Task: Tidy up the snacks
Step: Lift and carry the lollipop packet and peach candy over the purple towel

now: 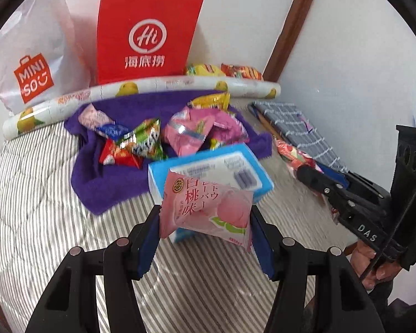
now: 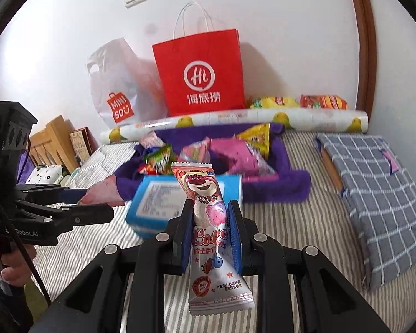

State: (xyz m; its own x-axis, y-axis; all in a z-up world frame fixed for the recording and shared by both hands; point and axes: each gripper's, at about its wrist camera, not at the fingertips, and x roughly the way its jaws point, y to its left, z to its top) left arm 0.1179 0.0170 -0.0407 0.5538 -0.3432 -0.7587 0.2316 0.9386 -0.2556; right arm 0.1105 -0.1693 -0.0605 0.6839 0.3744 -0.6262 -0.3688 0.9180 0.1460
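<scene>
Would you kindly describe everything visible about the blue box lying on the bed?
The blue box is a flat rectangular carton, seemingly cardboard, light blue with a large white printed label and barcode on its upward face. It lies on the striped bedding, its far edge against the purple towel. The pink peach packet, held by the left gripper, hides its near part.

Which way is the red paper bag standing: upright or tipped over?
Upright. The red paper bag stands against the wall, its white handles pointing up.
</scene>
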